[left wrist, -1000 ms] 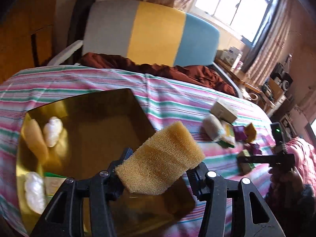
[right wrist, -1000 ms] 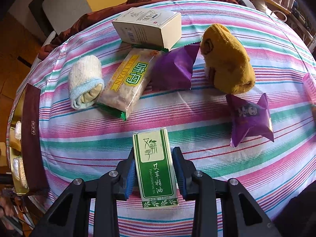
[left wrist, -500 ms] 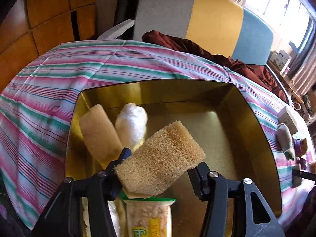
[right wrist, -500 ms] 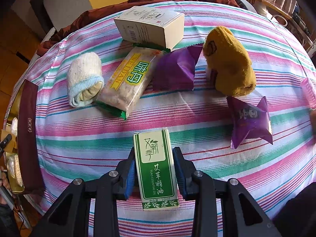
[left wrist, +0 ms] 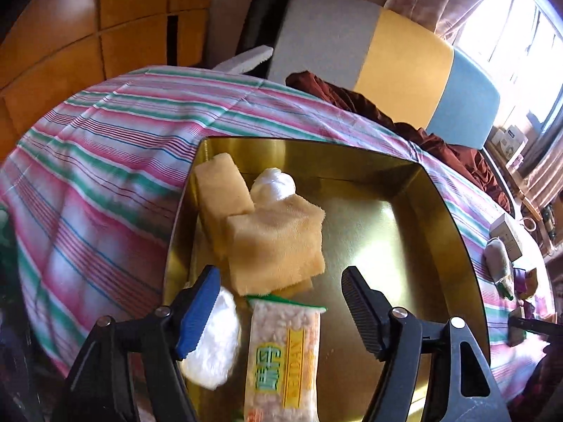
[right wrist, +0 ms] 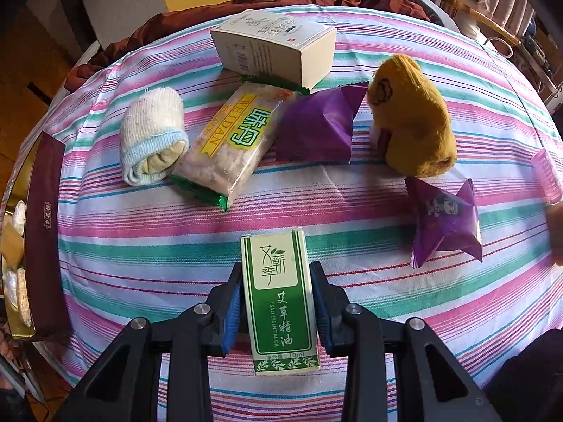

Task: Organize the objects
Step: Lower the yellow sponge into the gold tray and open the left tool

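My left gripper (left wrist: 279,297) is open above the gold tray (left wrist: 440,211). A tan sponge (left wrist: 278,242) lies in the tray just beyond its fingers, against a second sponge (left wrist: 220,184), a white bundle (left wrist: 274,184), a white pouch (left wrist: 214,348) and a snack pack (left wrist: 281,362). My right gripper (right wrist: 278,306) is shut on a green essential-oil box (right wrist: 279,302) over the striped cloth. Beyond it lie a rolled white sock (right wrist: 153,140), a Weidan snack pack (right wrist: 232,140), a cream carton (right wrist: 274,47), a purple packet (right wrist: 316,126), a yellow sock (right wrist: 411,119) and a purple candy bag (right wrist: 445,221).
The tray's maroon side (right wrist: 44,232) shows at the left edge of the right wrist view. A pink item (right wrist: 547,176) lies at the right edge. A striped chair back (left wrist: 387,59) and brown cloth (left wrist: 352,95) stand behind the table. Wood panels are at the left.
My left gripper opened and let go of the tan sponge, which now lies in the tray. My right gripper stayed shut on the green box and barely moved.
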Tool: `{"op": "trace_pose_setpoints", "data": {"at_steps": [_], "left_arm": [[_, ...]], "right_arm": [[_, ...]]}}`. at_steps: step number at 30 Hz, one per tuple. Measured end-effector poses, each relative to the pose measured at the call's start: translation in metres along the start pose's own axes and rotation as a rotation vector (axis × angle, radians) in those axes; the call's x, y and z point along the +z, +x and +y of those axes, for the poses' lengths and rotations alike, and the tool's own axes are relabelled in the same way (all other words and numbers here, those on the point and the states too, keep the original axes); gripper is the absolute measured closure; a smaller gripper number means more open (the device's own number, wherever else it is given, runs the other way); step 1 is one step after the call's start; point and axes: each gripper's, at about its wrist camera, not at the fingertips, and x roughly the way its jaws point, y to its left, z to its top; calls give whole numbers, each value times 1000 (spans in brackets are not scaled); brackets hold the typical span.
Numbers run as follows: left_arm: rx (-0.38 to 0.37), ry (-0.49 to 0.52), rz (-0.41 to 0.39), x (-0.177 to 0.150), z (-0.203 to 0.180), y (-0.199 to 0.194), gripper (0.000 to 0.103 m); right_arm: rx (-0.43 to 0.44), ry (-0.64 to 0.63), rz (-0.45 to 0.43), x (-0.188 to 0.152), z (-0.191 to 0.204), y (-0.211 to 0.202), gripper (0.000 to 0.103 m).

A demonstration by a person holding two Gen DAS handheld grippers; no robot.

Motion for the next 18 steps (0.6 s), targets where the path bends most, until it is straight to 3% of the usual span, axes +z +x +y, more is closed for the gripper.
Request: {"op": "trace_pose_setpoints", "data": {"at_steps": [9,18], "left_arm": [[16,55,-101,-17,-9,-41,30],[3,77,-108,-30,-11,-50,30]], "right_arm": [[-52,-82,-10,-13,19,-7,68],[-56,-142,-27,-33,50,-11,73]]}}
